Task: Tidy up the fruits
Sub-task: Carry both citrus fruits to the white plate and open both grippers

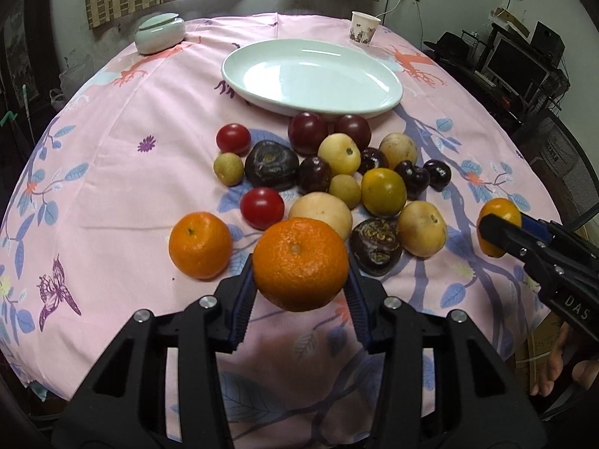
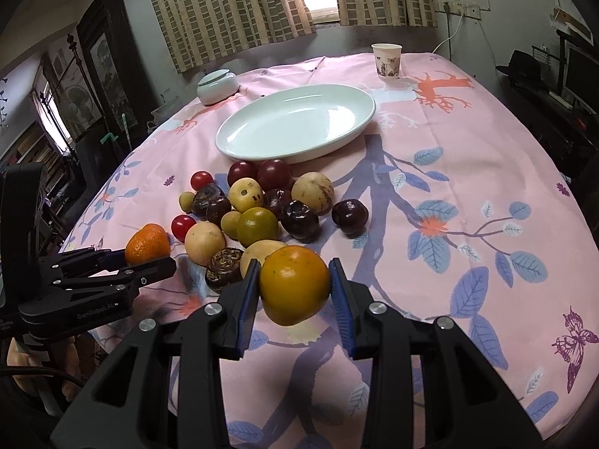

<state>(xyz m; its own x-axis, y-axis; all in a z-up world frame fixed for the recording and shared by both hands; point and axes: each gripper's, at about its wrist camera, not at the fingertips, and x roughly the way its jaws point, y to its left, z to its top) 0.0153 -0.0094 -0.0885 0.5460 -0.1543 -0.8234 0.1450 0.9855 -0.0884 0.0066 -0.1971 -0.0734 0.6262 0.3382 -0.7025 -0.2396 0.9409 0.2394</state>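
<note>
Behind the fruit pile (image 1: 329,176), white oval plate (image 1: 378,101) (bare inside)

Two oranges (image 1: 299,262) (image 2: 294,284) lifted, fruit pile (image 1: 337,172) on tablecloth

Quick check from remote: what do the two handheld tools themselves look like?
Both match: the left tool and the right tool have matte black angular frames with cut-outs, silver round bolts and blue ribbed inner pads. White lettering marks their bodies. No sleeves visible.
</note>
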